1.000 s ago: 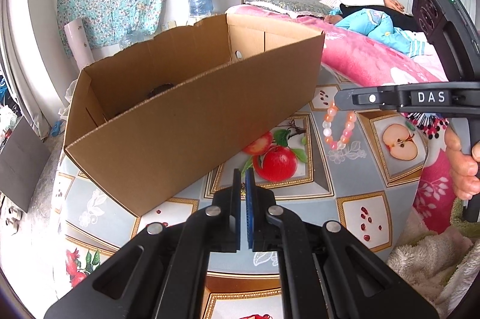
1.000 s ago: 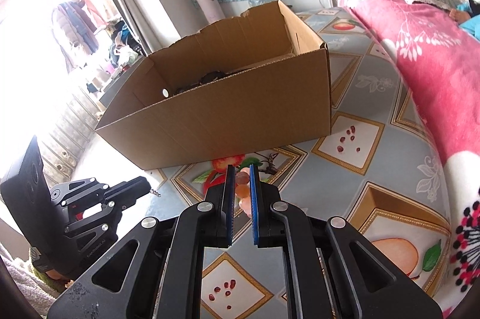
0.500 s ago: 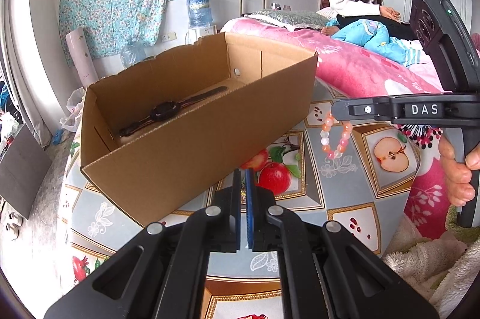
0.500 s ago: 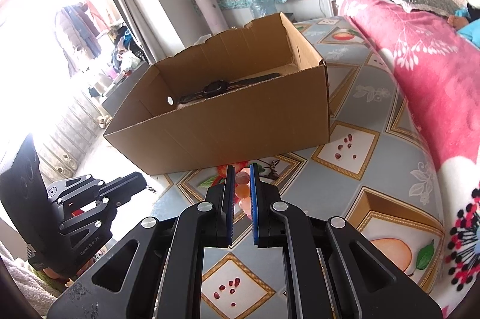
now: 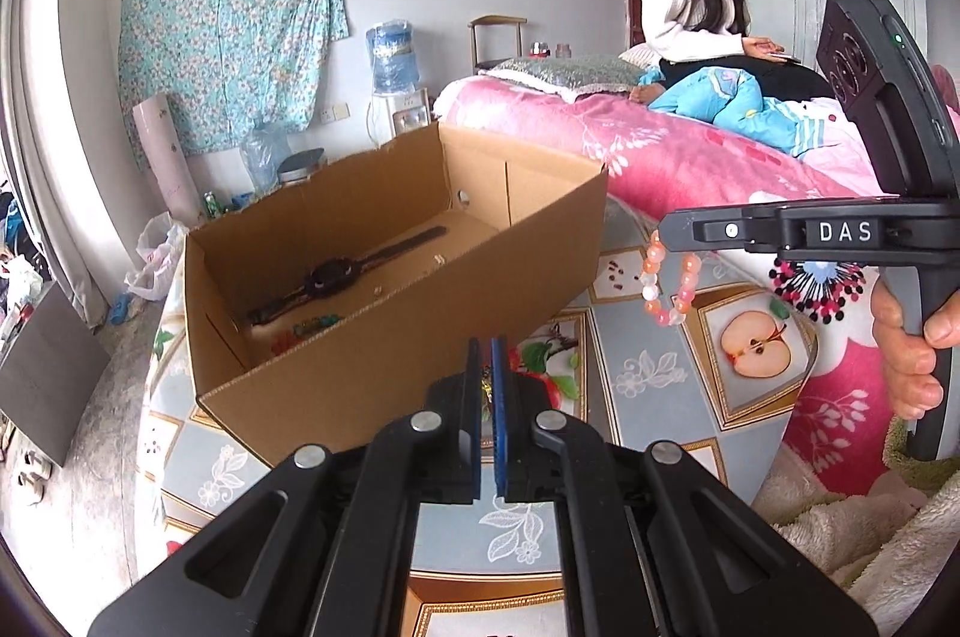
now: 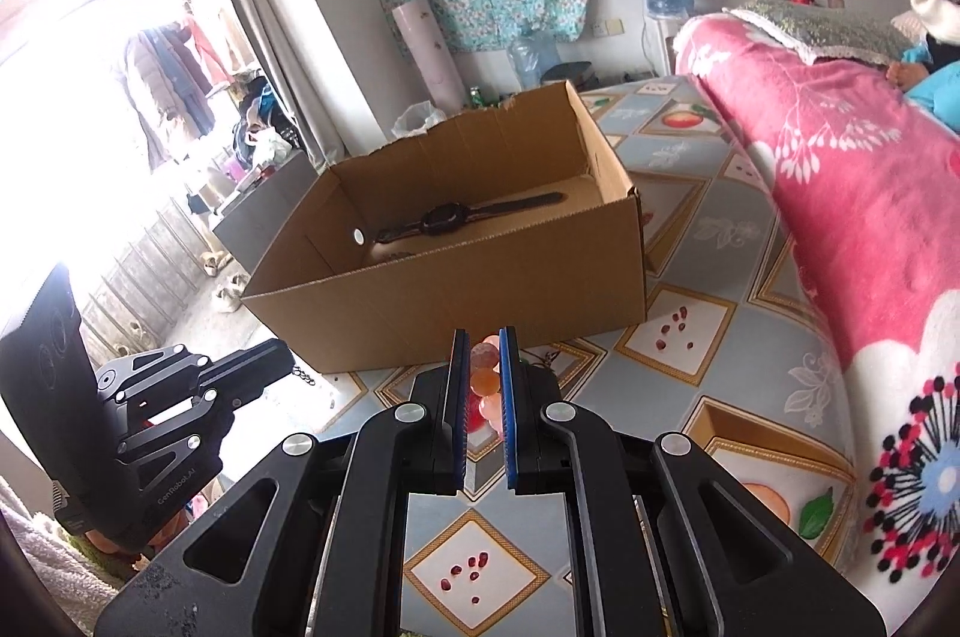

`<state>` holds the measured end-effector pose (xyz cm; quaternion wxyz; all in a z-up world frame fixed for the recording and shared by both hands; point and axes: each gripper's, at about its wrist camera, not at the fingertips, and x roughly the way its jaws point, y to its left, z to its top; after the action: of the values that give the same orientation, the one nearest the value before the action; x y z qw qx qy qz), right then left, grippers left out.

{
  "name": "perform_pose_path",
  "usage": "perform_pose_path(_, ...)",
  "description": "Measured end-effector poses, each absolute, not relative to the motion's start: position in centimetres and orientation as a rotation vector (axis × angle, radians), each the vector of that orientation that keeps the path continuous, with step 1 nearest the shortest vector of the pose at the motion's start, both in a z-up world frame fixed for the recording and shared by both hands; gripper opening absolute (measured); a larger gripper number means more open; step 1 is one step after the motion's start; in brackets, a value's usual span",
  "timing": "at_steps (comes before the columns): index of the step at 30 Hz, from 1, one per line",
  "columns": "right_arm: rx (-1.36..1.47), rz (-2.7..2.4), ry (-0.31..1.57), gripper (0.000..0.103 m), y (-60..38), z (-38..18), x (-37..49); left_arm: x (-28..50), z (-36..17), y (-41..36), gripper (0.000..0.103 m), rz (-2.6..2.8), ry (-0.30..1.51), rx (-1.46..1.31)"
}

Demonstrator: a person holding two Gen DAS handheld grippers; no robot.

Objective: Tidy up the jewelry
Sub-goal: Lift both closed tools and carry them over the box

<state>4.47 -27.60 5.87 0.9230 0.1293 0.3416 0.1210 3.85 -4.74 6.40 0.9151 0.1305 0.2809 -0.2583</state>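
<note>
Cardboard box [image 5: 384, 301], corrugated and open-topped, sits ahead of my left claw [image 5: 487, 355], whose blue ribbed pads are pressed together on a thin chain [image 6: 303, 374]; inside lies a black strap watch [image 5: 336, 274].

From my right wrist, my right claw [image 6: 480, 361] pinches a glossy pink-orange bead bracelet [image 6: 485, 378] above the fruit-patterned bed cover [image 6: 678, 337].

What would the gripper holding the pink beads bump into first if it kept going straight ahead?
Probably the near wall of the cardboard box. The right gripper, shut on the bead bracelet, points at that wall just below its rim, with only patterned cloth in between. Depth is hard to judge, so it might instead clear the rim.
</note>
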Motion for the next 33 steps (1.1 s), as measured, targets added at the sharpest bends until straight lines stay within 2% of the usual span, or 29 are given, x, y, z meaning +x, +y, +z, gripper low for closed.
perform_pose_path(20,0.245,0.277,0.608,0.007,-28.5,8.2,3.3,2.8,9.6,-5.3,0.002,-0.532,0.49,0.288)
perform_pose_path(33,0.208,0.377,0.473,0.007,-29.4,14.1,6.8,7.1,15.3,-2.4,0.002,-0.47,0.421,0.18)
